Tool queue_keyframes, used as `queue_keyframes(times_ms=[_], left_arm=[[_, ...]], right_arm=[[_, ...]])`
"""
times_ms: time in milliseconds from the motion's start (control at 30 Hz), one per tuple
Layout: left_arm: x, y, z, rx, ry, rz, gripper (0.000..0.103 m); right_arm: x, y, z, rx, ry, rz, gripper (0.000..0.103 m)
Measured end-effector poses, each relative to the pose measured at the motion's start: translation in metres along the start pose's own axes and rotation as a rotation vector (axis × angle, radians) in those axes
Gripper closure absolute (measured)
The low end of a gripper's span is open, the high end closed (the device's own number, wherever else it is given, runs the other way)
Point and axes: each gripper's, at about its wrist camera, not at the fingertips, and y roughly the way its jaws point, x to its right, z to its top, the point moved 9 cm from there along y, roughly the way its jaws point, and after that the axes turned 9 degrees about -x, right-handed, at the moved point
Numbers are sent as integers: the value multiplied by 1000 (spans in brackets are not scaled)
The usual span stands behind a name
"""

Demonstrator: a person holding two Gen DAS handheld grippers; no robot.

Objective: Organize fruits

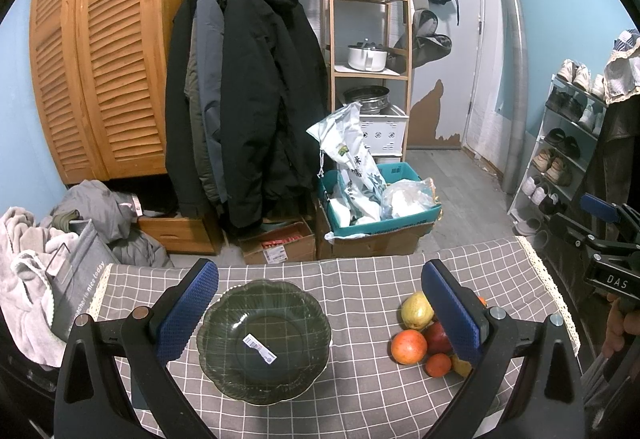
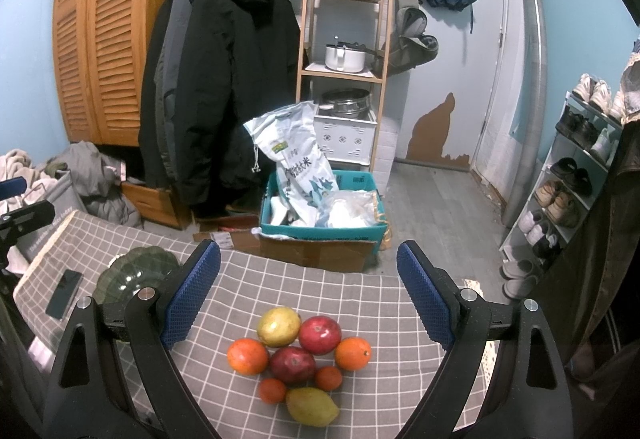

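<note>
Yellow fruits [image 2: 312,412]: 2 | oranges [image 2: 247,356]: 4 | red apples [image 2: 319,334]: 2 | bowl [image 1: 264,341]: 1 | left tool [image 1: 320,313], right tool [image 2: 308,297]: both spread

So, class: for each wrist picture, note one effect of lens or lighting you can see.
Left wrist view: fisheye lens bows the wooden louvred doors; black corners frame the picture. Right wrist view: soft highlights on the fruit pile, all in sharp focus.

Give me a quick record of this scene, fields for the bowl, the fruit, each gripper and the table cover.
bowl: dark green scalloped glass bowl, empty, barcode sticker inside
fruit: eight pieces clustered on the cloth, none in the bowl
left gripper: open, over the bowl
right gripper: open, over the fruit
cover: grey checked tablecloth
</note>
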Motion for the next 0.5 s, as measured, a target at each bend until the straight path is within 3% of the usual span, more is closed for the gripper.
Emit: queue_keyframes(times_ms=[500], left_arm=[[-3,0,-1,-2,-1,0,1]], right_arm=[[1,0,0,0,0,0,15]])
